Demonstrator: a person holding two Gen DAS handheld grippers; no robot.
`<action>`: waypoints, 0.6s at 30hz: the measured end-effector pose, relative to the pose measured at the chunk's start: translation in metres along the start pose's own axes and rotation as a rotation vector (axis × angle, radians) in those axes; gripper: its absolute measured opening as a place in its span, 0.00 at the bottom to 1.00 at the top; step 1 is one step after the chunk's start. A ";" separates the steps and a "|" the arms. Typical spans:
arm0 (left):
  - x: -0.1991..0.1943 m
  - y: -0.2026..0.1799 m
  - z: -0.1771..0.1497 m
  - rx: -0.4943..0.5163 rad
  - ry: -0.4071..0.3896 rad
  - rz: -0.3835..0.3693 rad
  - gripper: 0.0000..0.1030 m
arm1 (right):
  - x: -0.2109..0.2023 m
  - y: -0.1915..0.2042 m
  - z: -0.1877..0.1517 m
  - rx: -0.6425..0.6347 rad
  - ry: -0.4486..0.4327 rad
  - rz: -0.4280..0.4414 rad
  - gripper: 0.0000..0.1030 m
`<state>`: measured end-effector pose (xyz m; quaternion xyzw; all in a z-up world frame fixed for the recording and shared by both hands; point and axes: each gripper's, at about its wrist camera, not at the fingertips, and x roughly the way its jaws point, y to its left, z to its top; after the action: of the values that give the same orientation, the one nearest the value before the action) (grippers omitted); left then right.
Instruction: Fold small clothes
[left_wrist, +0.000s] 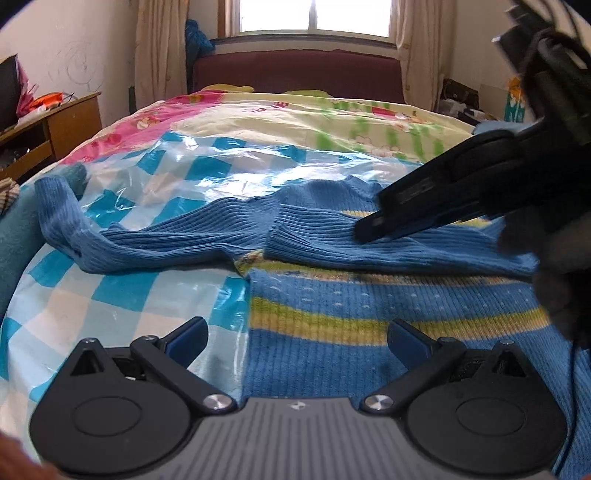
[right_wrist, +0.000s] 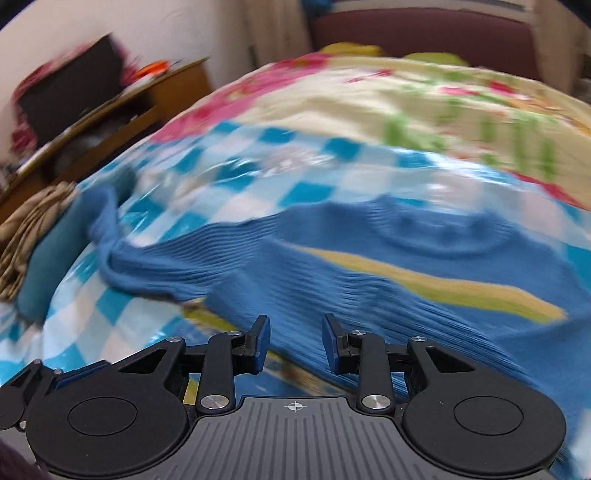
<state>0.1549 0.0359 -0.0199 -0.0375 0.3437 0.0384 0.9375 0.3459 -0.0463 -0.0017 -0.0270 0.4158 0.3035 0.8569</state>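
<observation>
Left wrist view: left tool (left_wrist: 295, 334) low in frame, spread wide and empty over the hem edge of the blue striped sweater (left_wrist: 369, 306). Sweater flat on the checked plastic sheet (left_wrist: 147, 295) covering the bed, one sleeve (left_wrist: 147, 243) trailing toward centre left. Right tool (left_wrist: 369, 225) reaching in from the right edge, tips down at a folded-over sleeve.

Right wrist view, blurred: right tool (right_wrist: 295, 341) part open, nothing clamped between. Looks soft, light, floppy knit; cuff or shoulder seam probably the best pinch.
</observation>
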 end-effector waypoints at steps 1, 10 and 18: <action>0.001 0.001 0.000 -0.005 0.002 0.000 1.00 | 0.006 0.004 0.002 -0.010 0.015 0.032 0.30; 0.003 0.005 -0.002 -0.022 0.023 -0.006 1.00 | 0.049 0.029 0.011 -0.134 0.105 0.050 0.24; 0.004 0.004 -0.003 -0.018 0.024 -0.004 1.00 | 0.012 0.021 0.021 -0.017 -0.034 0.077 0.02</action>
<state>0.1558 0.0396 -0.0250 -0.0470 0.3543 0.0394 0.9331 0.3554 -0.0170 0.0075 -0.0132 0.3993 0.3402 0.8513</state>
